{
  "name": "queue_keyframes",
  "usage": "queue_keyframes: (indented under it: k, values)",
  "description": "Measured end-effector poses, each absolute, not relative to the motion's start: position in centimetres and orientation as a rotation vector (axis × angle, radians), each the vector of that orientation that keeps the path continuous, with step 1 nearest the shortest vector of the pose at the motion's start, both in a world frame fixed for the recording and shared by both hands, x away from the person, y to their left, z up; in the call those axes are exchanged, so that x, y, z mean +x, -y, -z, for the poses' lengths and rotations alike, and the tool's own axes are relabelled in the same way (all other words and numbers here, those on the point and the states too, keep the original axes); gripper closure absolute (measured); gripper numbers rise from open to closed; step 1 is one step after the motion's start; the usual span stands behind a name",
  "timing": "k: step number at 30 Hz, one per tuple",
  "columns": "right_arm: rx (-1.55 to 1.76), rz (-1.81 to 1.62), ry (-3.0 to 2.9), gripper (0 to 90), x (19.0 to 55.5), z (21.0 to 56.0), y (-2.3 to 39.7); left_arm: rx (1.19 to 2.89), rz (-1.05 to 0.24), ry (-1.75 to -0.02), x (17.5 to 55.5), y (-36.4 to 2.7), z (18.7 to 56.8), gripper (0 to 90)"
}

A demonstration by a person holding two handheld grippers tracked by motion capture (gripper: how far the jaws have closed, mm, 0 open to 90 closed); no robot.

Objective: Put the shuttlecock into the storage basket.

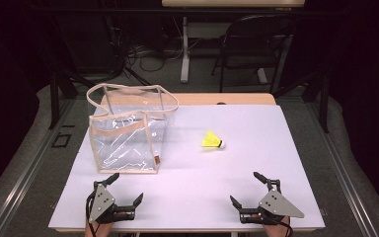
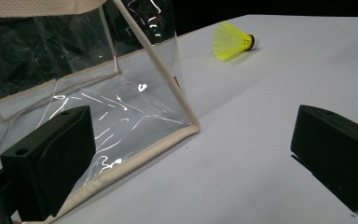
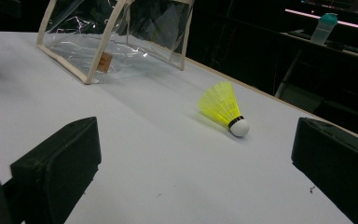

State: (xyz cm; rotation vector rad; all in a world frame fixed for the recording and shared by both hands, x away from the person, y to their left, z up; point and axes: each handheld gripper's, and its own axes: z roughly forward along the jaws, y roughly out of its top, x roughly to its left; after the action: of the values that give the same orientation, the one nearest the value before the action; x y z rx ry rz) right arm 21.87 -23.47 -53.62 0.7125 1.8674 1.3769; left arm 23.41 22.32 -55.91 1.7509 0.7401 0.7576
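Resting at the near edge of the white worktop (image 1: pixel 187 197), your left claw (image 1: pixel 127 189) and right claw (image 1: pixel 243 189) both gape wide, empty. Just beyond the left claw stands the clear bag (image 1: pixel 128 136); the yellow shuttlecock (image 1: pixel 212 140) lies apart mid-worktop, nothing between. A chair (image 1: pixel 254 44) sits beyond.

high view: fixed overhead at the person's side, facing forward and down over the whole white table (image 1: pixel 187 197). left gripper view: low at the table's near edge, close to the clear bag (image 2: pixel 98 84), looking past it toward the yellow shuttlecock (image 2: pixel 233 41). right gripper view: low, facing across the table, shuttlecock near, bag farther back. all three share bag, shuttlecock and table.
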Motion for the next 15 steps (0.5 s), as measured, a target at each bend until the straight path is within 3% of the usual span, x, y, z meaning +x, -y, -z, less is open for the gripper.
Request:
queue_keyframes:
  k: [15]
  values:
    - [0.722,-1.377,-1.874,0.9,21.94,53.68,23.43,1.759,-0.743,-0.73,23.31,-22.29,55.92,0.1]
